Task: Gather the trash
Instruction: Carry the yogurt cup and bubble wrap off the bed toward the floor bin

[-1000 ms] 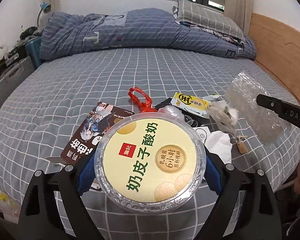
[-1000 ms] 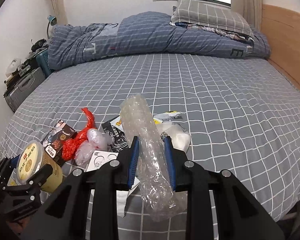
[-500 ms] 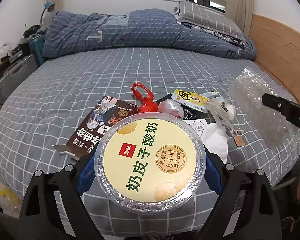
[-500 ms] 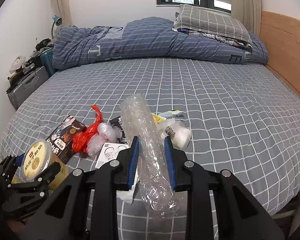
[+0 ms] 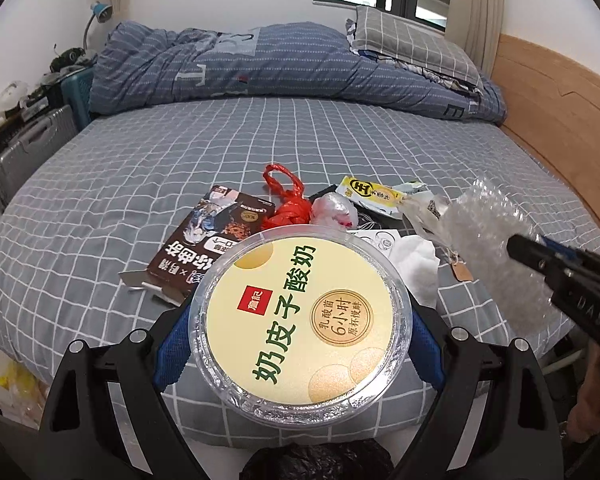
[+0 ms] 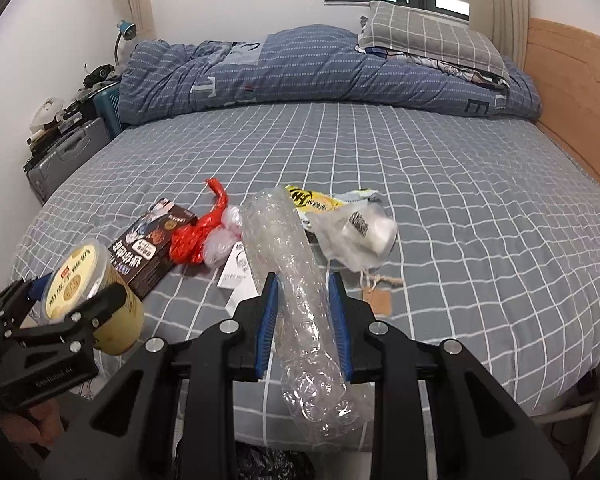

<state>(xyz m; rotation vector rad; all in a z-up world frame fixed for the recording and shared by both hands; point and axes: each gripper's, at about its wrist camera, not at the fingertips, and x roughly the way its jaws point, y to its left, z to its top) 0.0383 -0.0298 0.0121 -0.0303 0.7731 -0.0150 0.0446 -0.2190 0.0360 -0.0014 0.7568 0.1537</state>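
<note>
Two pieces of trash are in my grip above the near edge of the bed (image 6: 460, 184). My left hand-held gripper (image 5: 300, 330) is clamped on a round yogurt cup (image 5: 302, 320), its blue pads pressing both sides, the lid facing the camera. My right hand-held gripper (image 6: 303, 320) pinches a roll of bubble wrap (image 6: 296, 280) around its middle. On the grey checked sheet beyond lie a brown snack box (image 6: 150, 246), a knotted red plastic bag (image 6: 198, 232), a yellow wrapper (image 6: 312, 200), a clear plastic bag (image 6: 356, 236) and a paper tag (image 6: 378, 302), all close together.
</note>
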